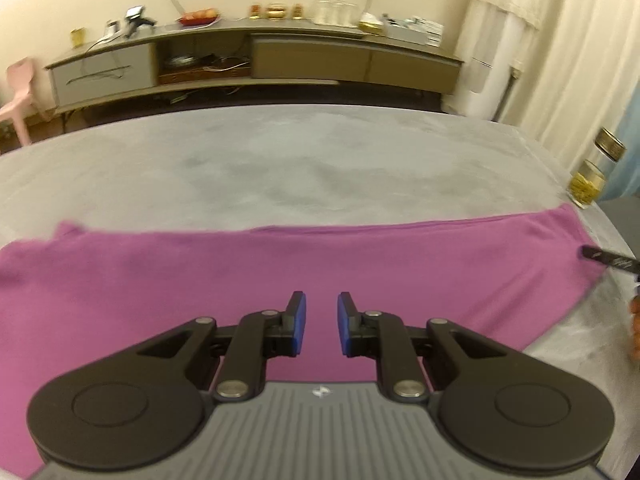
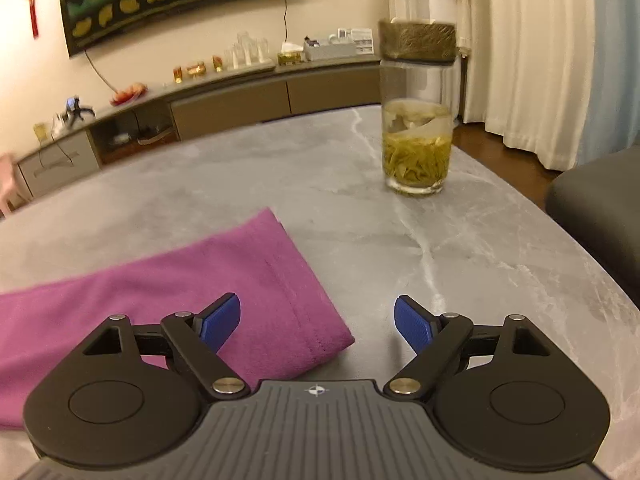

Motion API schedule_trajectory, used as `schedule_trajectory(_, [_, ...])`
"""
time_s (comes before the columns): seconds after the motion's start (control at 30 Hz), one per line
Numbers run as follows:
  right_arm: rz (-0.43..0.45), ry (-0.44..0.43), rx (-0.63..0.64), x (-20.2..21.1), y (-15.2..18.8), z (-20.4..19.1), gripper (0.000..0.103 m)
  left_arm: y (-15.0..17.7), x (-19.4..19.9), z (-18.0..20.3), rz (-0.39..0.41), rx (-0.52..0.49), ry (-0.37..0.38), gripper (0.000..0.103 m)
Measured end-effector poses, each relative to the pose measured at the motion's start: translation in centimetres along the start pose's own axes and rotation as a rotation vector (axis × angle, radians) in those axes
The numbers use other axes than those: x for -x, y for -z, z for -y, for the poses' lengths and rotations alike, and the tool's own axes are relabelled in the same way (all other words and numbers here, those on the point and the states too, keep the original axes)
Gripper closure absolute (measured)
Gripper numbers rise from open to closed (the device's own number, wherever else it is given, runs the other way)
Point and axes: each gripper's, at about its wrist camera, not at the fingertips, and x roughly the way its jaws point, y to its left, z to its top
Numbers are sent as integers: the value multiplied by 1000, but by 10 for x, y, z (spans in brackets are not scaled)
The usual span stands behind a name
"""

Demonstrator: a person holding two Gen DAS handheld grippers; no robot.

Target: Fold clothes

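Lying flat, purple garment [image 2: 168,296] hem beside right tool [image 2: 317,322], apart.

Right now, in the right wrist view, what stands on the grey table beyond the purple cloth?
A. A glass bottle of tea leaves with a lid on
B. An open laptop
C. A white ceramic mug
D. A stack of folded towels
A: a clear glass bottle with yellow-green leaves in liquid and a dark lid stands upright on the grey table, apart from the purple cloth.
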Motion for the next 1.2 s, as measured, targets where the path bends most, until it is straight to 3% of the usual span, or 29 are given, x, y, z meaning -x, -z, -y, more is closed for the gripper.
schedule_trajectory(0.07, [9,-1,59,-4,2,-9,25,-7,-7,25,2,-14,-1,87])
schedule_trajectory(0.2, [-1,-58,78,-1,-1,-20,80,-17,-8,68,14,-50,2,87])
schedule_trajectory(0.3, [8,-62,99,4,-2,-27,84,-22,-6,91,20,-80,6,87])
schedule_trajectory(0.4, [74,-58,166,21,0,-42,85,-34,-8,106,27,-71,27,85])
schedule_trajectory(0.5, [148,-66,300,45,9,-71,85,-55,-15,112,40,4,75,71])
schedule_trajectory(0.57, [184,-63,392,56,17,-91,85,-68,-29,122,15,42,155,53])
schedule_trajectory(0.63, [197,-48,480,60,29,-111,85,-80,-47,134,-30,57,245,51])
schedule_trajectory(0.77, [215,-28,594,60,41,-132,84,-88,-80,178,-91,-57,331,45])
schedule_trajectory(0.9, [234,-24,668,61,47,-141,85,-90,-101,213,-92,-185,329,38])
schedule_trajectory(0.93, [238,-25,683,61,47,-142,85,-89,-107,219,-101,-207,311,39])
schedule_trajectory(0.97, [245,-37,696,61,49,-143,85,-88,-113,225,-110,-228,293,46])
schedule_trajectory(1.0, [251,-58,706,62,50,-144,85,-86,-120,226,-122,-237,264,60])
schedule_trajectory(1.03, [256,-83,714,64,51,-144,84,-84,-126,228,-133,-245,234,92])
schedule_trajectory(1.13, [214,-191,696,70,48,-138,78,-78,-123,205,-126,-169,233,93])
schedule_trajectory(1.2, [161,-310,632,78,39,-125,55,-71,-116,182,-109,-113,242,93])
